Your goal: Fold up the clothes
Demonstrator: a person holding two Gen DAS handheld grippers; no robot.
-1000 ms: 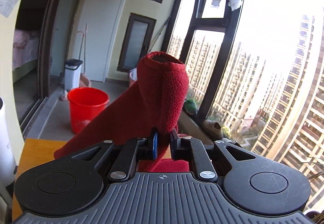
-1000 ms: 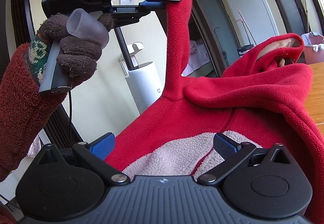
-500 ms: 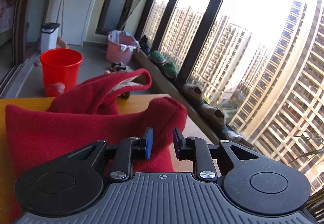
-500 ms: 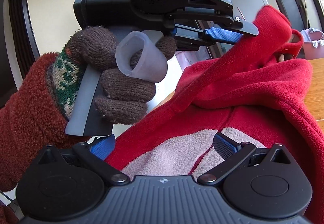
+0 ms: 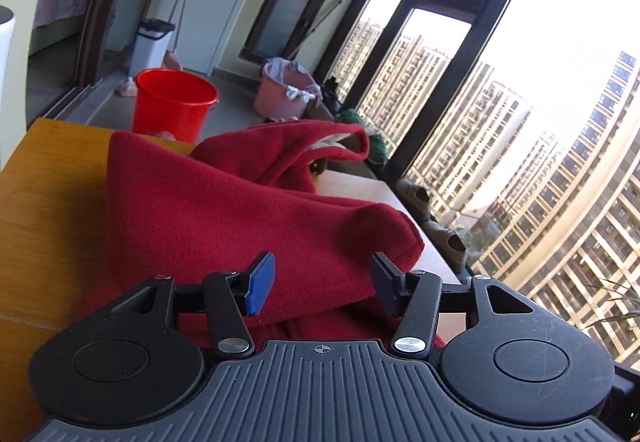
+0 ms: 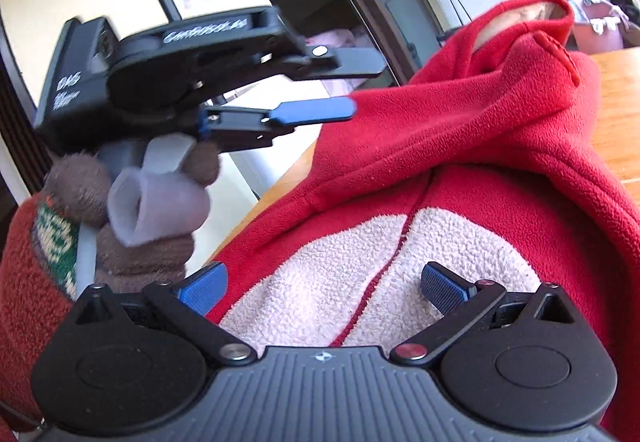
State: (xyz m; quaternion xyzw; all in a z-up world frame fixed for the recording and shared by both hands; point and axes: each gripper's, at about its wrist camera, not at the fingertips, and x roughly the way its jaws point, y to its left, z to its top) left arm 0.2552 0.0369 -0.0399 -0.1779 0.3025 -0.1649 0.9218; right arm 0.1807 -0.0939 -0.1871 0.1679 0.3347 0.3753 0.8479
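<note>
A red fleece hooded garment [image 5: 224, 210] lies on the wooden table [image 5: 48, 186], its sleeve folded across the body. It also shows in the right wrist view [image 6: 460, 130], with its pale pink lining [image 6: 340, 282] turned up. My left gripper [image 5: 322, 284] is open, its jaws apart on either side of the folded sleeve end without gripping it. It also shows in the right wrist view [image 6: 352, 86], held in a gloved hand [image 6: 132, 210]. My right gripper [image 6: 324, 288] is open over the pink lining.
A red bucket [image 5: 172, 102], a pink basin of laundry [image 5: 284, 90] and a white bin [image 5: 150, 42] stand on the balcony floor beyond the table. Shoes [image 5: 416, 194] lie along the window sill at the right. A white cylinder [image 5: 6, 42] stands at the left.
My left gripper carried the sleeve down across the garment, then opened and let it go. The sleeve now lies folded on the body. My right gripper has stayed open over the lining.
</note>
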